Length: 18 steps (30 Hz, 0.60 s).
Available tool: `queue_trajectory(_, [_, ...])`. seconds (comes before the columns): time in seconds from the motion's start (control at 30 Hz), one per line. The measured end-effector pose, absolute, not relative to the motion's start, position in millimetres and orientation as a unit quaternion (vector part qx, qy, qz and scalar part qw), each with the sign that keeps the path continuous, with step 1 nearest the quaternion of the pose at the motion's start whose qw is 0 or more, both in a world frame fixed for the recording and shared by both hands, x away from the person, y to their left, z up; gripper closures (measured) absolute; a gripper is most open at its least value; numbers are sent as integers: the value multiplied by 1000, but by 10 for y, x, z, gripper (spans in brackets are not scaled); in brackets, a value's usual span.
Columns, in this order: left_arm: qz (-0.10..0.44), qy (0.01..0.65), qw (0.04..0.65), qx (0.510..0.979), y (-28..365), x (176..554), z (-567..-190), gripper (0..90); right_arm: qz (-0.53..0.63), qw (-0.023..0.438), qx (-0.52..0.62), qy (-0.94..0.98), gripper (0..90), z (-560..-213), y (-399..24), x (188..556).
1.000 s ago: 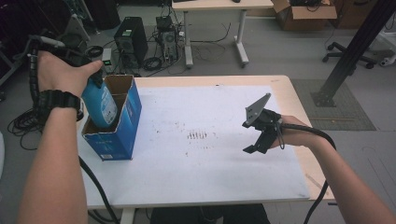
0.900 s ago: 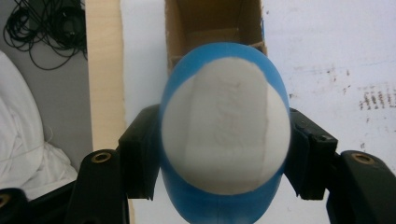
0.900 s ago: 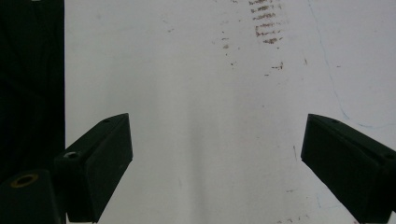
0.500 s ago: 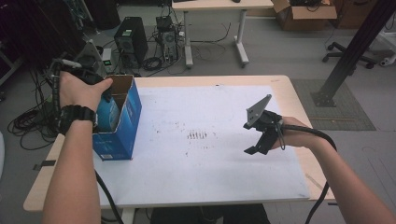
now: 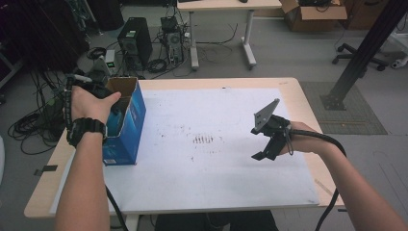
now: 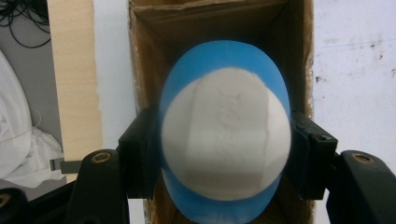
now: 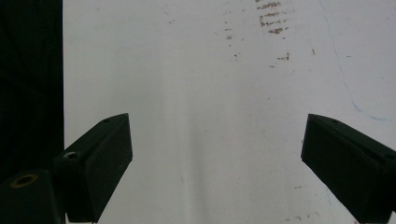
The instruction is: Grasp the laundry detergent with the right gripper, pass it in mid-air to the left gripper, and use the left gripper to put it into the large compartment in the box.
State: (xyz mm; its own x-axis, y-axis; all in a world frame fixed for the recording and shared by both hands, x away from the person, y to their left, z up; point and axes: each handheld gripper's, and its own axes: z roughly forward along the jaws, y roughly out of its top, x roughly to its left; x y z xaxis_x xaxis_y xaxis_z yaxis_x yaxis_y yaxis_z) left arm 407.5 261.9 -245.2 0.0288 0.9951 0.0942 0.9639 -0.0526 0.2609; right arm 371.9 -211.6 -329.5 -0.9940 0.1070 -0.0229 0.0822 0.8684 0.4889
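Now left gripper [image 6: 224,158] clamped on blue bottle [image 6: 224,140] inside box [image 5: 127,120], right gripper [image 7: 215,163] jaws wide apart, empty.

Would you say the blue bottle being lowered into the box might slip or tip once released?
The blue bottle looks smooth and rounded, so it may slip between the left gripper's fingers. Hard plastic, probably stiff. The narrow cardboard box should keep it from tipping far.
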Motion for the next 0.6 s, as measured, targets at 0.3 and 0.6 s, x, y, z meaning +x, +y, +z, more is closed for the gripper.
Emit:
queue_trajectory(0.3, [121,686,57,715,2611,4073,-2592,381,251,21,46,967,84,-3318,-2101,3726])
queue_trajectory(0.6, [118,687,48,716,2613,4075,-2701,380,252,18,44,967,84,-3334,-2064,3736])
